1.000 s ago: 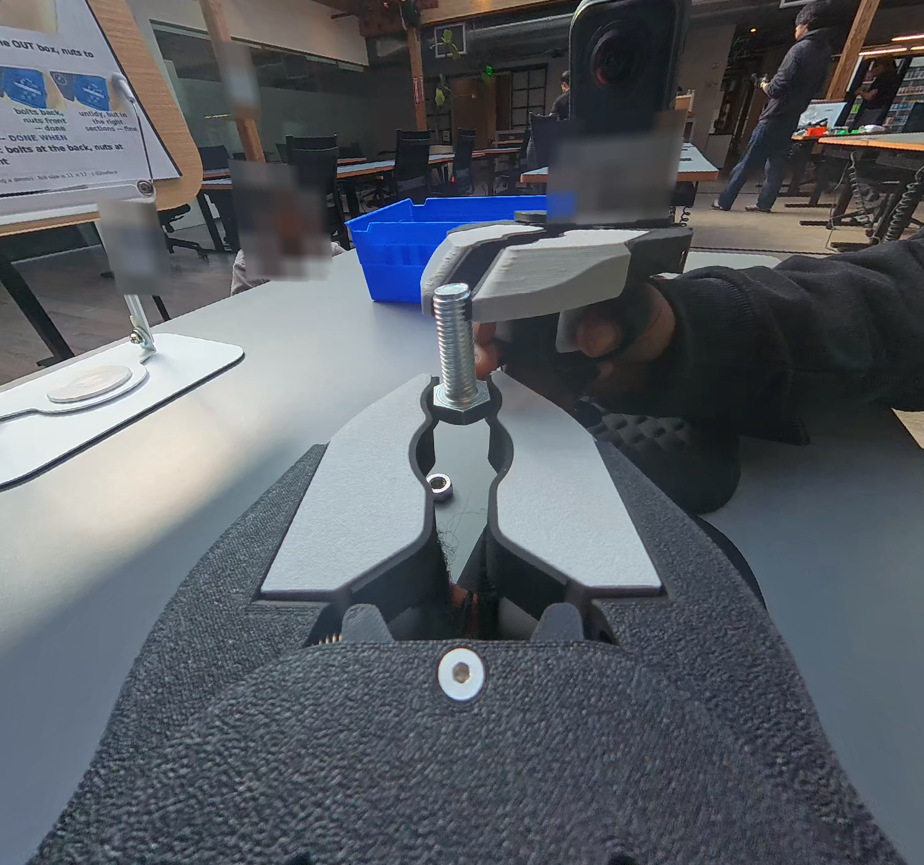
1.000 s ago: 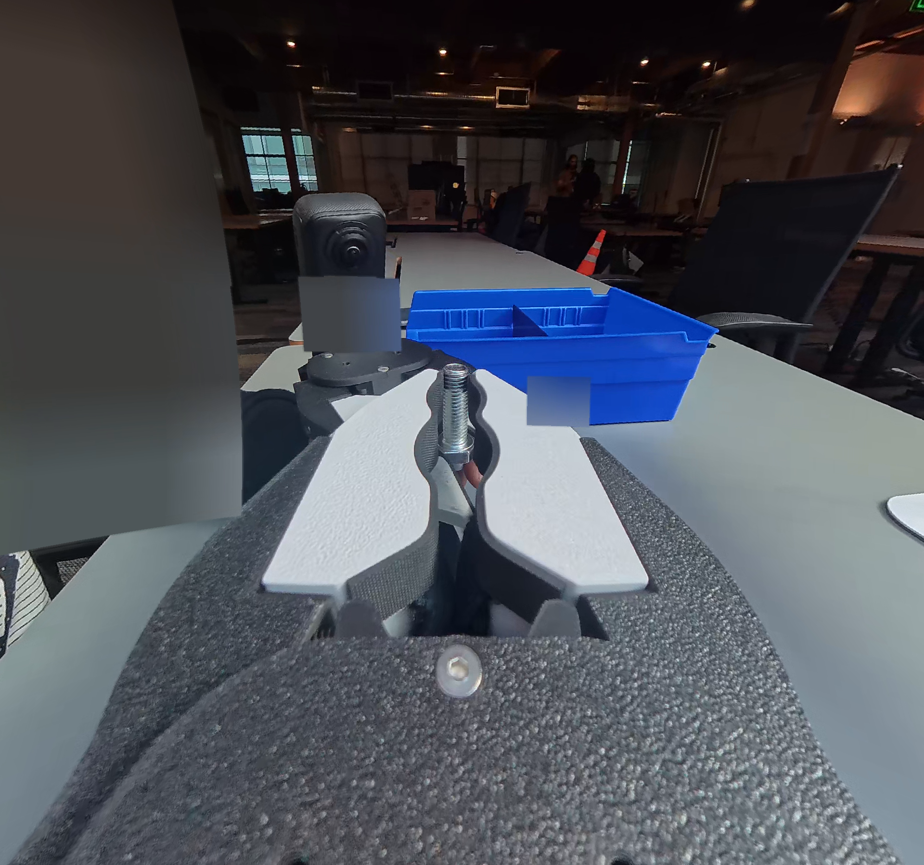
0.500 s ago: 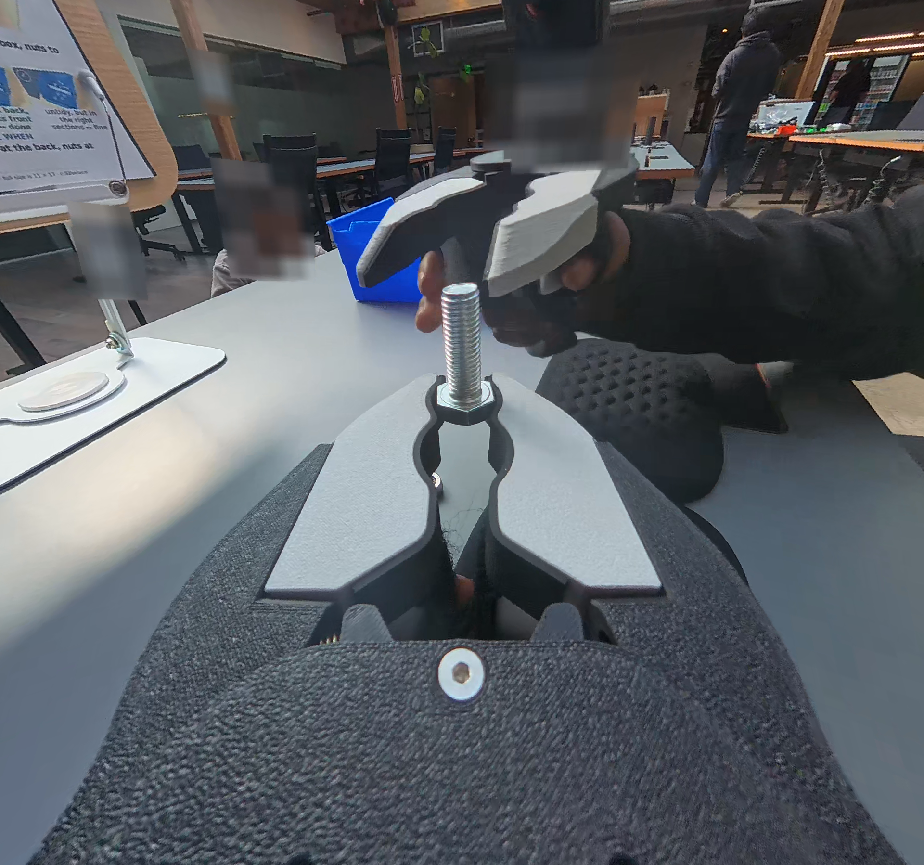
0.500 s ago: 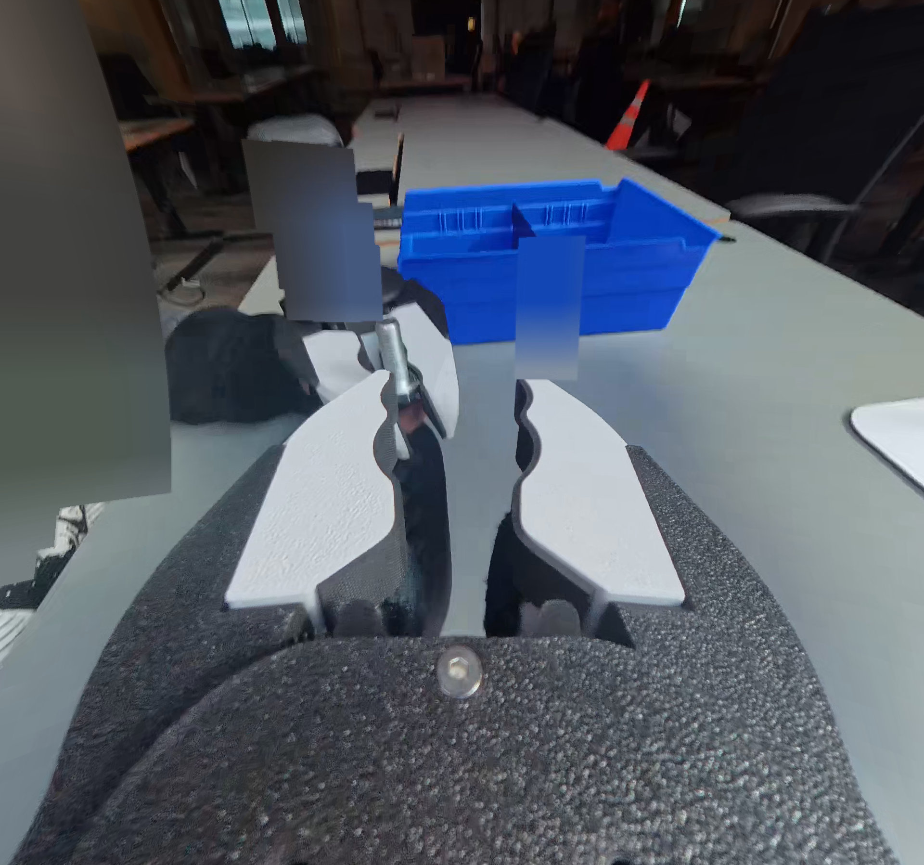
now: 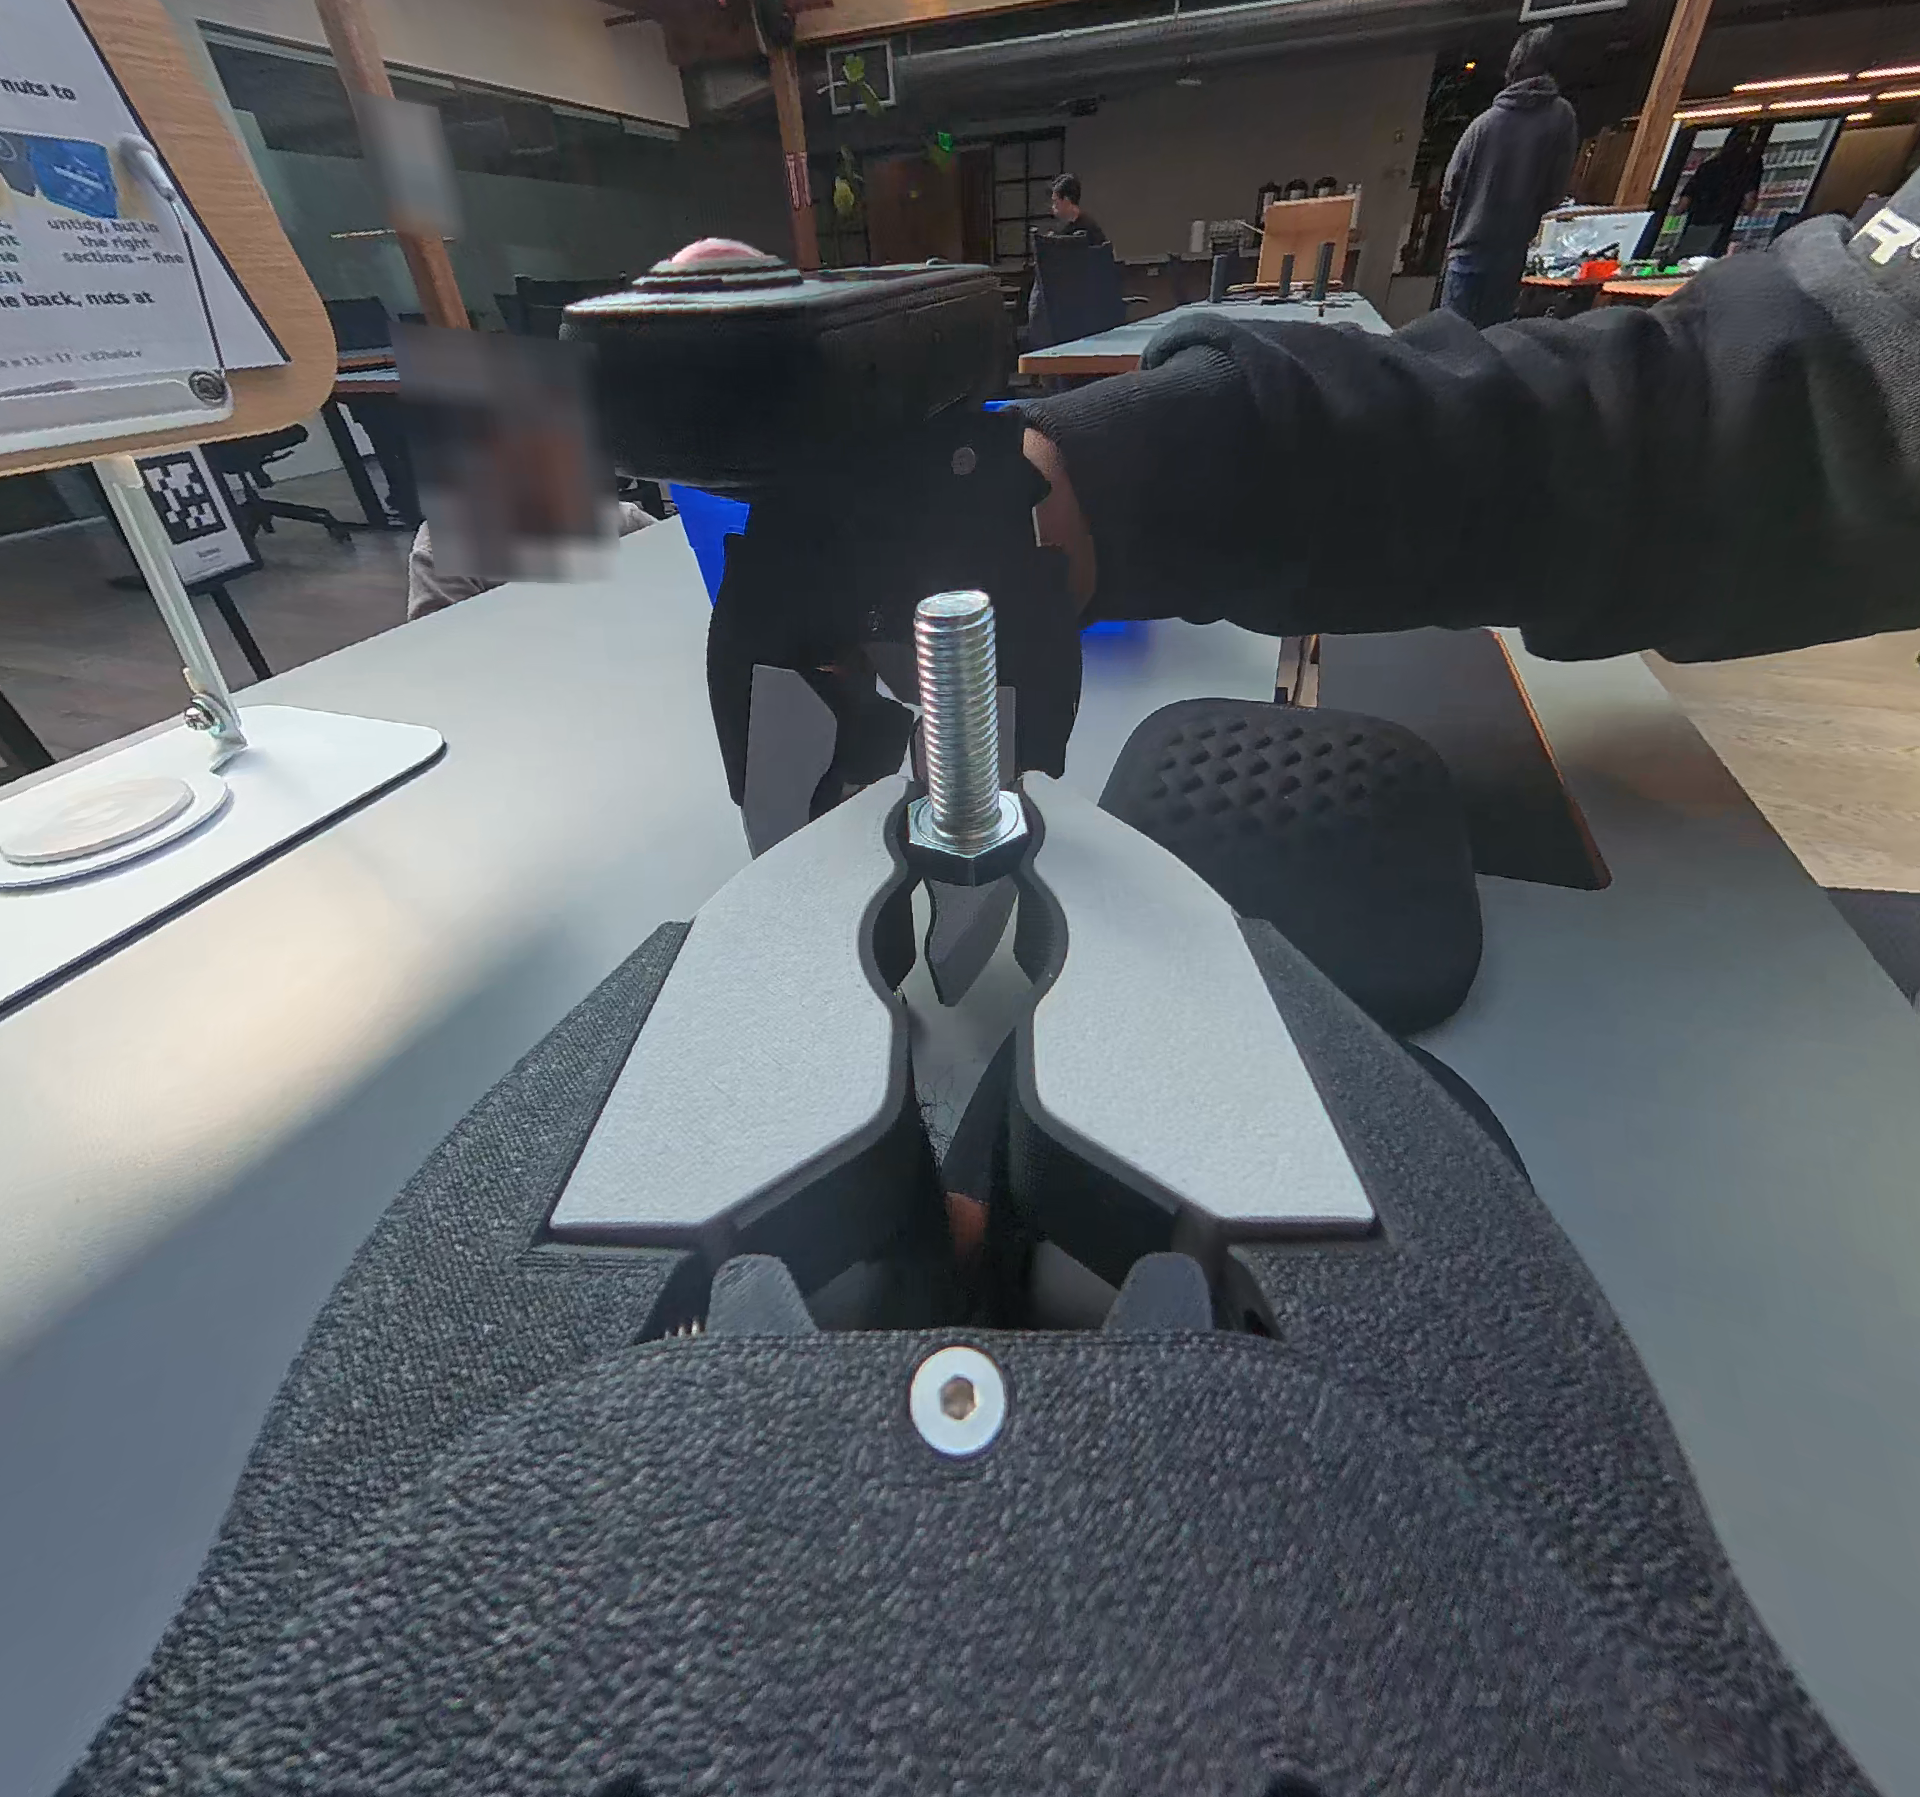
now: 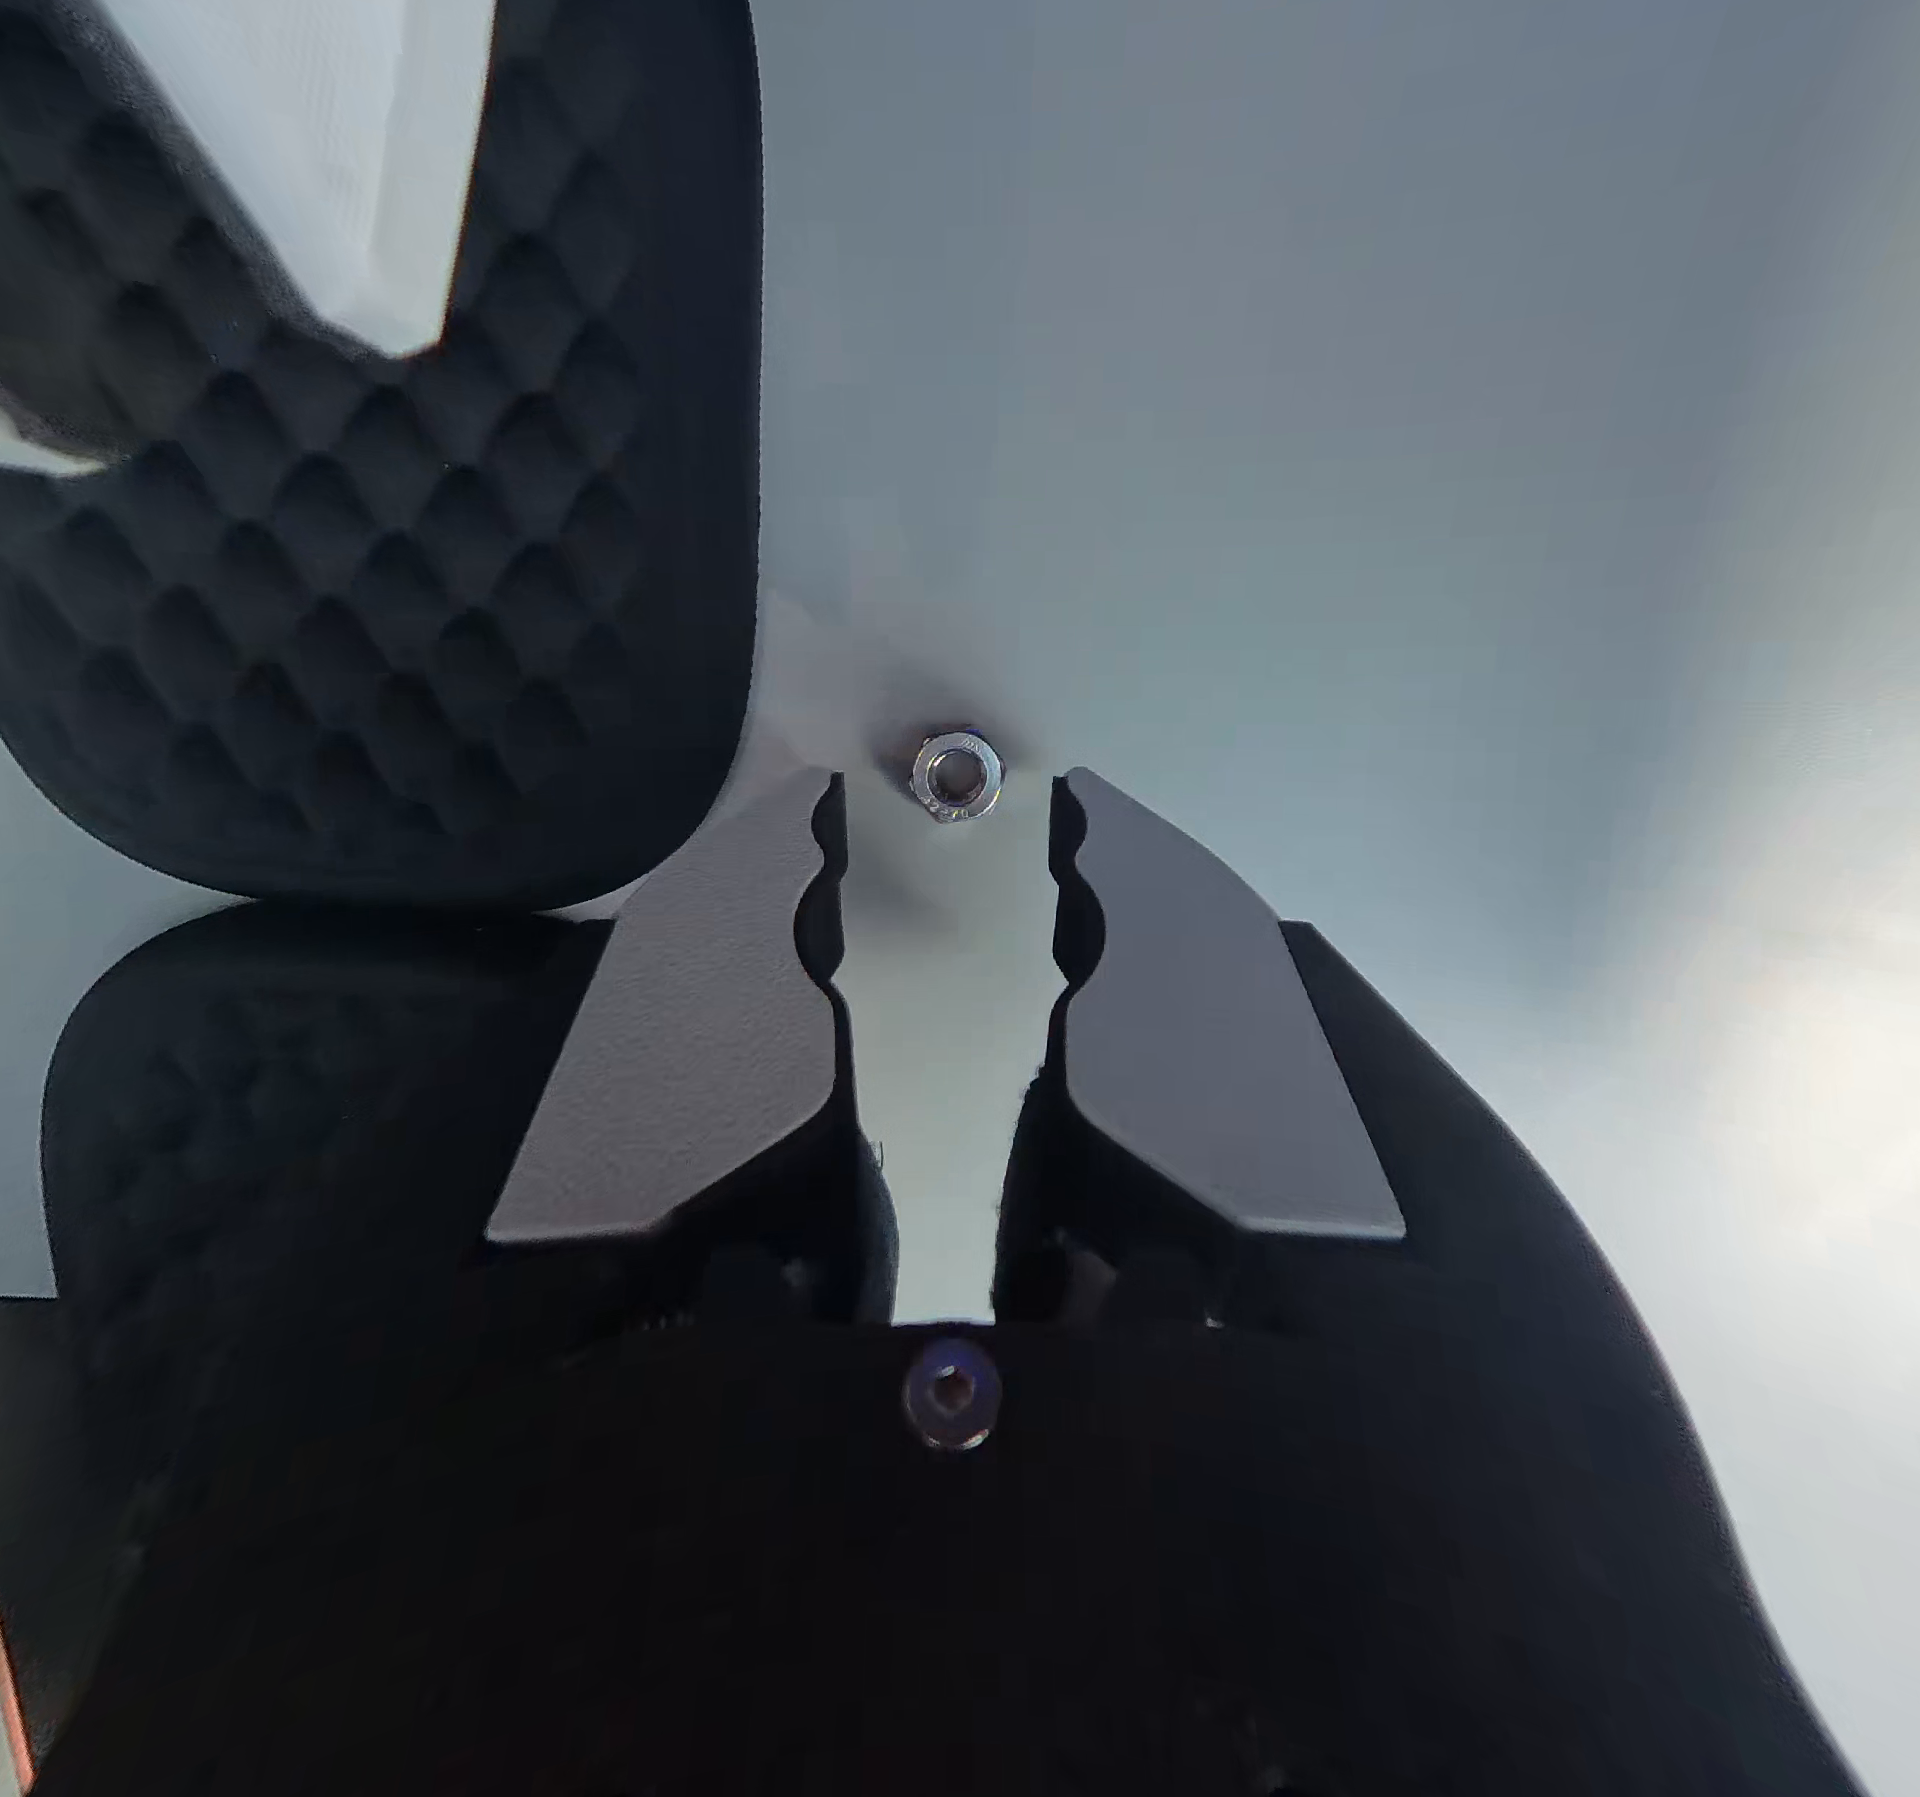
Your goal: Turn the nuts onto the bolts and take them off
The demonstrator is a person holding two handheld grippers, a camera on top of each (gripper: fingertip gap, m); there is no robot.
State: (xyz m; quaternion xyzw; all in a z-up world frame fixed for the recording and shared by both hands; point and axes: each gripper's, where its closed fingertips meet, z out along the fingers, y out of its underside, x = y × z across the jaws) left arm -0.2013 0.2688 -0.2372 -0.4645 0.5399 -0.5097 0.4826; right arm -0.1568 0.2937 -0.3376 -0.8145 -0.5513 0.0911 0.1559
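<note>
Nut pickup, bolt held ready
Bolt [image 5: 958, 708] is pinched upright by its head in left gripper [image 5: 966, 848]; right gripper [image 6: 948, 781] is spread over nut [image 6: 957, 777] on table [image 6: 1351, 397]. Nut should be centred before closing.

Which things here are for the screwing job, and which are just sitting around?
For the job:
- silver threaded steel bolt, upright, head clamped in the left tongs
- small silver hexagonal nut, lying flat on the grey table
- right tongs, open above the nut

Just sitting around:
- blue plastic bin, mostly hidden
- white sign stand with a printed sheet
</note>
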